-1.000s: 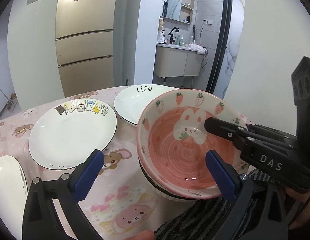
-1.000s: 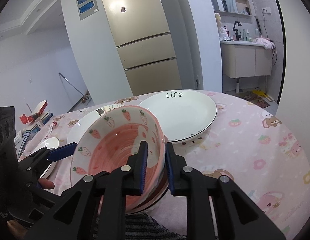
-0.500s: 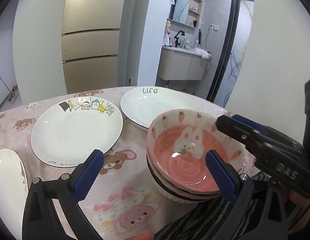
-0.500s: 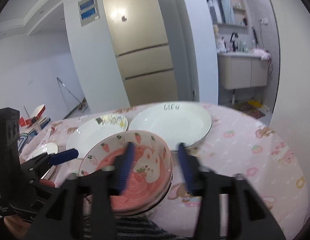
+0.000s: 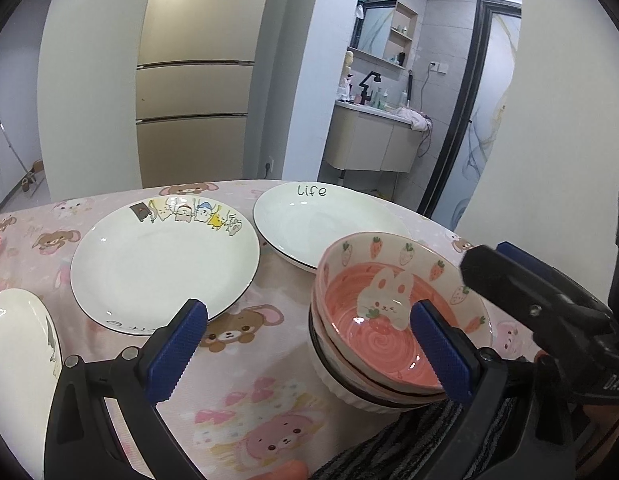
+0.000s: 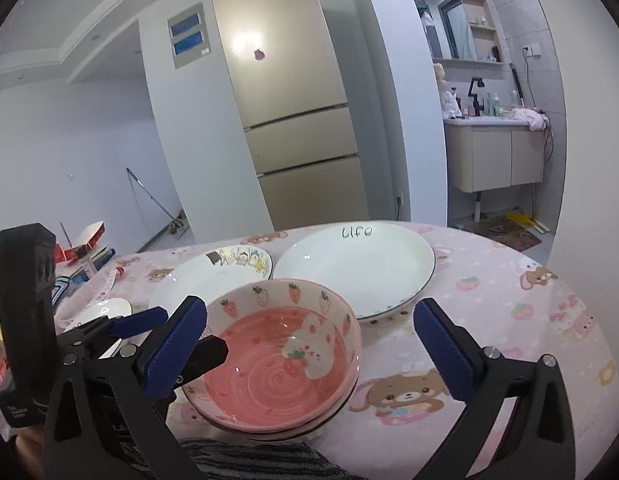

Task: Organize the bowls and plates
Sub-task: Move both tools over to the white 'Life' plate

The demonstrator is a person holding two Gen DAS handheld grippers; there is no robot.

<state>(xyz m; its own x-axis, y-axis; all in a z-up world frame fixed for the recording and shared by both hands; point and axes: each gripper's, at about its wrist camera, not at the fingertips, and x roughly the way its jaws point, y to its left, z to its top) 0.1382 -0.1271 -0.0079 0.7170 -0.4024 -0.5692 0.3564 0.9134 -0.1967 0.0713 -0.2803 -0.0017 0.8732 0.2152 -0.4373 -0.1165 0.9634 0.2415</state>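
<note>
A pink bunny bowl (image 5: 389,320) (image 6: 277,360) sits on top of a stack of bowls at the near edge of the table. My right gripper (image 6: 309,348) hangs just behind it, its jaws opening wide. The bowl lies between and ahead of the pads, and neither presses on it. One of its fingers (image 5: 509,280) shows beside the bowl's right rim. My left gripper (image 5: 309,356) stands open, holding nothing, left of the stack. A cartoon-edged white plate (image 5: 161,268) (image 6: 213,276) and a "life" plate (image 5: 321,224) (image 6: 357,268) lie flat behind.
Another white plate (image 5: 17,344) lies at the near left. The round table wears a pink cartoon cloth (image 6: 509,320). Boxes and clutter (image 6: 81,248) crowd its far left. Dark striped fabric (image 5: 389,452) lies at the near edge. A fridge (image 6: 293,120) stands beyond.
The right gripper was shut on the bunny bowl's rim, holding it tilted. It set the bowl down level on the stack, let go and spread wide. The left gripper stayed open.
</note>
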